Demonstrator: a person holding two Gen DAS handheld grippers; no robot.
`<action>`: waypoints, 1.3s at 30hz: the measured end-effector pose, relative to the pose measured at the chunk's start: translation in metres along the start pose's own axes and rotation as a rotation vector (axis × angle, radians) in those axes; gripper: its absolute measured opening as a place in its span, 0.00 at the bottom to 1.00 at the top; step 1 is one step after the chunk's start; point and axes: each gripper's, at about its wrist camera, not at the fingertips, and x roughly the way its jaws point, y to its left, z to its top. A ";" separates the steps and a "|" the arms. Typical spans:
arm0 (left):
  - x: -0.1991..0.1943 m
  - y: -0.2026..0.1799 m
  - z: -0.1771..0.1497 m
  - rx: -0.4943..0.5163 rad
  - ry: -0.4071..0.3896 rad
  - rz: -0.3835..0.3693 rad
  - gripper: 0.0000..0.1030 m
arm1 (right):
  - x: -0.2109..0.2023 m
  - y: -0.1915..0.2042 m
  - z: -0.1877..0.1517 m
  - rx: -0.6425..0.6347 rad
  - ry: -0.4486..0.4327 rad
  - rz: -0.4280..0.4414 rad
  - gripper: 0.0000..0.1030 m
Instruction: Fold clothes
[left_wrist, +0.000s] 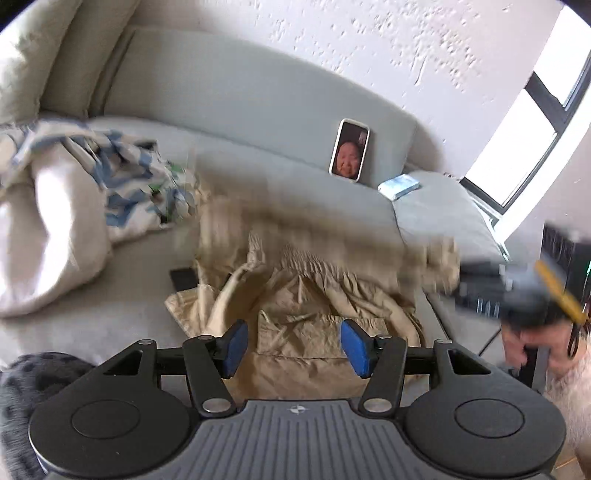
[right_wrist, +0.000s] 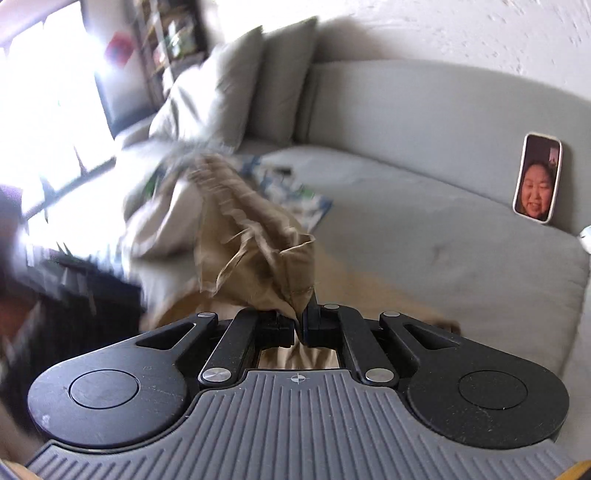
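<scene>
Daylight came from the window (left_wrist: 532, 122) in my left wrist view, and it was overexposed to plain white. In my right wrist view another window (right_wrist: 48, 110) glared strongly and washed out that whole side. The khaki garment (left_wrist: 306, 295) was smeared by motion blur, and its gathered edge (right_wrist: 236, 206) too. The sofa (right_wrist: 424, 122) was softly lit, with weak shadows. The fisheye bent the edges and darkened the corners.
</scene>
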 end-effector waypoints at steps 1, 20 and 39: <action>-0.006 0.000 0.000 0.012 -0.017 -0.003 0.52 | -0.005 0.005 -0.010 -0.002 0.017 -0.012 0.04; 0.104 -0.024 -0.011 0.156 0.126 0.030 0.36 | -0.007 0.020 -0.064 -0.037 0.054 -0.198 0.08; 0.104 -0.011 -0.022 0.090 0.102 0.006 0.36 | -0.063 0.034 -0.043 0.433 -0.102 -0.458 0.14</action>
